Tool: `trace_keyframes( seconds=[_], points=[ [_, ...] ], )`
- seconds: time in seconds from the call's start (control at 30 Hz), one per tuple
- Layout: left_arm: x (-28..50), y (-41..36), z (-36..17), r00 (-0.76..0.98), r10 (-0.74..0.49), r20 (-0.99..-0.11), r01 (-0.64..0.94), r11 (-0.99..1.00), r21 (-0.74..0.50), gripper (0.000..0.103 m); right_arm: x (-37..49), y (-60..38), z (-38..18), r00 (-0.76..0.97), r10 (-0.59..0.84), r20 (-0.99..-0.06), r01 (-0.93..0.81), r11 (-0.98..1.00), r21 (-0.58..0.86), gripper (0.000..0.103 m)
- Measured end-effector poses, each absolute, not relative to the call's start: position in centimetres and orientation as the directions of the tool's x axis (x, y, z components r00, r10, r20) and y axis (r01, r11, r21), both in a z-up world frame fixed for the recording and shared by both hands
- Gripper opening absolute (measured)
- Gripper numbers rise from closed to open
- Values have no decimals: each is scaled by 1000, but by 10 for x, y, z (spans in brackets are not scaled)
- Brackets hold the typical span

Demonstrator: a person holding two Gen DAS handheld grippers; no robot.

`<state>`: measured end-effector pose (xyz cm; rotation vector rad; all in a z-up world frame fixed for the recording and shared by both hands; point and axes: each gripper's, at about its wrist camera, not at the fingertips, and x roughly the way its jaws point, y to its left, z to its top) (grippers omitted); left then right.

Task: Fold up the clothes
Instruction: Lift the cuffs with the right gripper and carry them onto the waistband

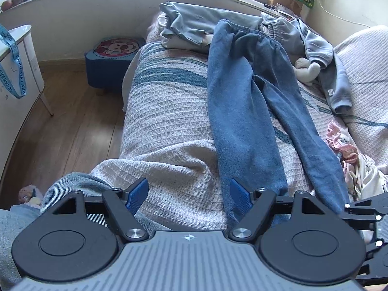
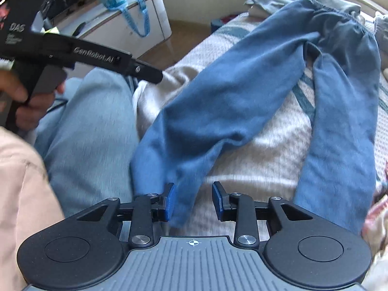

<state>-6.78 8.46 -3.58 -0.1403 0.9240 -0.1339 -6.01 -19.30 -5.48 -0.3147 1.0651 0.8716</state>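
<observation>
Heads up, your blue pants (image 1: 245,101) are laid out lengthwise on the bed (image 1: 169,121), waistband at the far end, both leg cuffs at the near edge by your knees.

Your left claw (image 1: 189,195) is wide apart with nothing in it; the cuff sits just beside its right pad, so closing now would likely catch blanket or only a sliver of hem.

Your right claw (image 2: 193,200) is partly apart around the left leg's cuff, pads not pressing yet. That view is blurry, so I'd guess the hand is moving; clamp mid-swing and you may pinch one layer and drag the leg crooked.

The legs are splayed too, so any fold from here risks coming out lopsided, and the gray clothes (image 1: 198,24) crowd the waistband.
</observation>
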Motion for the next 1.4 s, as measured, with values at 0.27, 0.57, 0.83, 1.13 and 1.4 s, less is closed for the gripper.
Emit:
trace_keyframes(
  seconds=[0.27,0.57,0.83,1.13,1.4],
  points=[
    [-69,71,-35,595,-188,-781,107,982,-155,72,-54,-192,-79,94,527,-845,-701,638,319,26],
    [-35,94,-6,654,-165,-738,58,984,-169,72,35,-194,-1,254,717,-649,-643,627,441,5],
    [30,115,2,650,-136,-748,56,990,-131,72,181,-156,28,664,370,-650,-414,906,93,29],
    [59,100,-30,570,-231,-789,133,973,-188,72,163,-177,-13,567,393,-724,-480,872,97,56],
    [59,80,-39,551,-242,-799,195,968,-158,72,112,-140,-31,378,496,-782,-725,684,84,56]
  ],
)
